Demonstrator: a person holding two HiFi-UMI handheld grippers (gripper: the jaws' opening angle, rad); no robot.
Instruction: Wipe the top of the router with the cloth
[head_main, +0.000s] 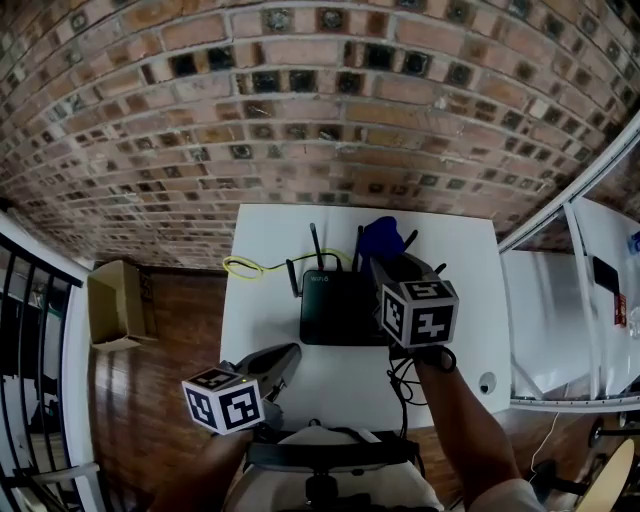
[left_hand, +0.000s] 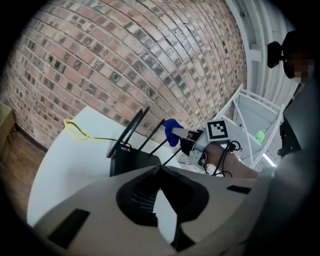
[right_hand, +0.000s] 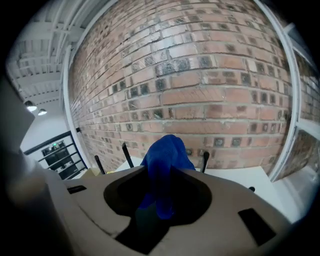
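A black router (head_main: 335, 305) with upright antennas lies in the middle of the white table (head_main: 262, 330). My right gripper (head_main: 380, 262) hovers over the router's far right corner, shut on a bunched blue cloth (head_main: 381, 238) that sticks out past its tips. In the right gripper view the cloth (right_hand: 162, 157) fills the space between the jaws, with antennas showing behind it. The left gripper view shows the router (left_hand: 132, 159), the cloth (left_hand: 171, 131) and the right gripper (left_hand: 182, 134) above it. My left gripper (head_main: 283, 357) stays near the table's front edge, jaws together, holding nothing.
A yellow cable (head_main: 243, 266) loops on the table behind the router. Black cables (head_main: 404, 384) hang at the front right. A cardboard box (head_main: 112, 303) sits on the wooden floor at left, beside a black railing (head_main: 30, 330). A brick wall stands behind; a white rack (head_main: 570, 320) stands at right.
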